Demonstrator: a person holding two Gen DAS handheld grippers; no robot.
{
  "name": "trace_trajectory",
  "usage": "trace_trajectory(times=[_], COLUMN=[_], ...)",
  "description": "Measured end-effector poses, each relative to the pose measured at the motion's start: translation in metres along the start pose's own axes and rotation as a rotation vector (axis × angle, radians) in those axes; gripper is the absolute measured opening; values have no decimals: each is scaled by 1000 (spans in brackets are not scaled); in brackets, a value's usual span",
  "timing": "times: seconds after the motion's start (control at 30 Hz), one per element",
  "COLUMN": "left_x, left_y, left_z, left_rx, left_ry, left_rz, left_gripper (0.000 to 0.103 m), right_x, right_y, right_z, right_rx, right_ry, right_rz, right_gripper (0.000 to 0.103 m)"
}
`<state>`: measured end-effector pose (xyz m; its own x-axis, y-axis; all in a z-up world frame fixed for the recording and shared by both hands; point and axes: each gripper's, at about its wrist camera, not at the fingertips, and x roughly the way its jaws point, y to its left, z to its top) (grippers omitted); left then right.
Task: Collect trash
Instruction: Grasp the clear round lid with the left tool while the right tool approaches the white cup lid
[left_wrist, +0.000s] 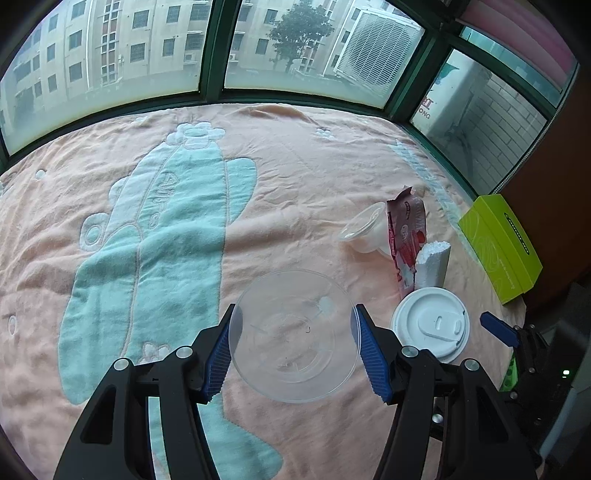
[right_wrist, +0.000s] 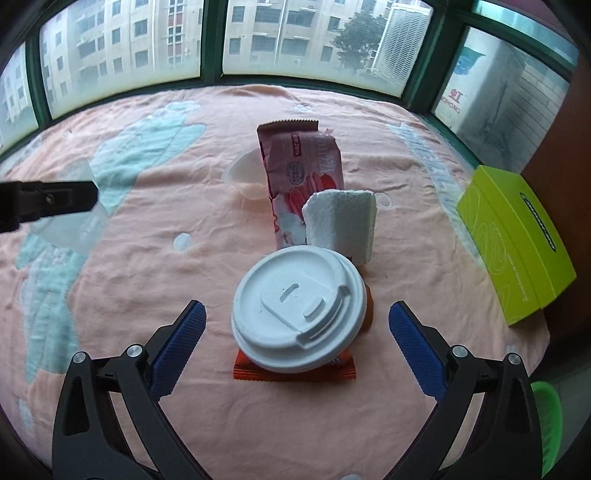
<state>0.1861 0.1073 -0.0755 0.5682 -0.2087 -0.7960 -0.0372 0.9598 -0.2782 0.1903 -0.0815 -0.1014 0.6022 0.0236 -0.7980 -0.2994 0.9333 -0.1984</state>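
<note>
My left gripper (left_wrist: 294, 310) is shut on a clear round plastic lid (left_wrist: 293, 354), its blue pads pressed against the rim on both sides, above the peach blanket (left_wrist: 295, 177). My right gripper (right_wrist: 297, 306) stands wide open around a white cup lid (right_wrist: 291, 317) without touching it. That lid lies on an orange wrapper (right_wrist: 258, 373). Behind it are a white foam piece (right_wrist: 341, 221), a pink snack wrapper (right_wrist: 299, 162) and a small clear cup (right_wrist: 243, 173). In the right wrist view the left gripper's black finger (right_wrist: 48, 199) shows at the left edge with the clear lid (right_wrist: 70, 225).
A lime green box (right_wrist: 517, 236) lies at the blanket's right edge. A green basket (right_wrist: 546, 417) peeks in at the lower right. Windows with dark green frames (left_wrist: 214, 51) run along the far side. The blanket's left half carries a teal pattern (left_wrist: 166, 229).
</note>
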Motion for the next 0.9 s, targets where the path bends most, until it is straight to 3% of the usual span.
trace_trajectory(times=[0.47,0.53,0.6,0.9], left_x=[7,7,7,1], left_y=[-2,-2,-2,-7], left_z=[-1,-1,-2,-4], left_rx=[-1,-1,-2,3], left_ry=[14,16,16,5], left_rz=[-12,-11,-11,-16], left_gripper=[59,59,59,59], right_x=[26,29,29,9], right_y=[3,2,0,-17], right_z=[2,1,0,-6], right_rx=[-38,-32,-14,82], right_ry=[28,40,47,5], right_rz=[-58,-46,-25,29], right_gripper=[96,95,87,85])
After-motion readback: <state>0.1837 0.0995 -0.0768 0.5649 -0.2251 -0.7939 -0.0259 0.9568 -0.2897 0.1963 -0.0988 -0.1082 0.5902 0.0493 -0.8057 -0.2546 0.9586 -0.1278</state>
